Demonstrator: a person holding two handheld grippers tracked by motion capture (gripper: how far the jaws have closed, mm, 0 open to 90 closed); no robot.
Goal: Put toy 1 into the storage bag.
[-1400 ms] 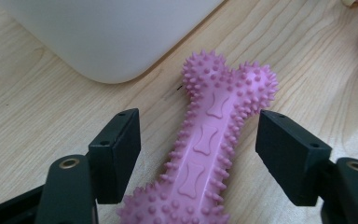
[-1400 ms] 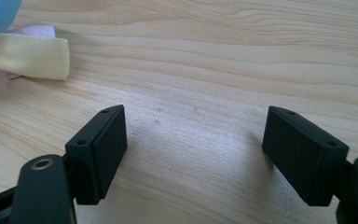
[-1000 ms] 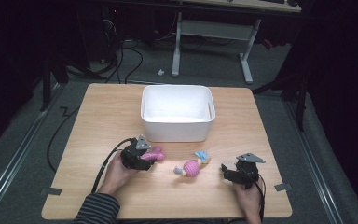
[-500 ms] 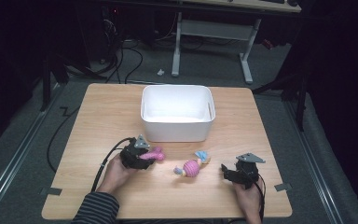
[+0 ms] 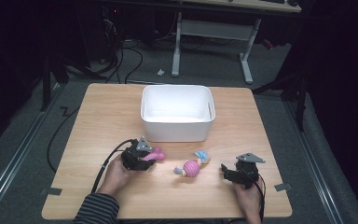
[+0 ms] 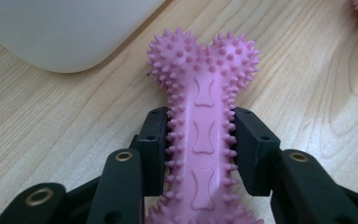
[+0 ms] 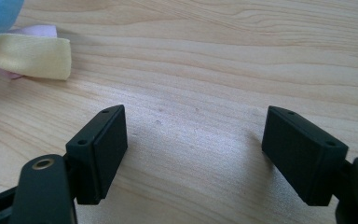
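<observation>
Claw grip on pink spiked bone toy [image 6: 204, 135], taken at the shaft, on the table [image 5: 98, 112] before the white bin [image 5: 177, 112].
Left claw [image 6: 200, 140] has just been closing and now clamps the toy; right claw [image 7: 193, 149] stands released over bare wood. Lift straight, keeping the shaft centred between the pads. No legible writing; only embossed bone shapes.

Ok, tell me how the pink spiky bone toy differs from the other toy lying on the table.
The pink spiky bone toy is one solid pink, covered in nubs, and clamped between the jaws of the left tool. The ball toy has a round pink body with blue and yellow fabric ends, and lies free on the table, between both tools. The bone sits nearer the white bin. Both rest on the wood, outside the bin.
</observation>
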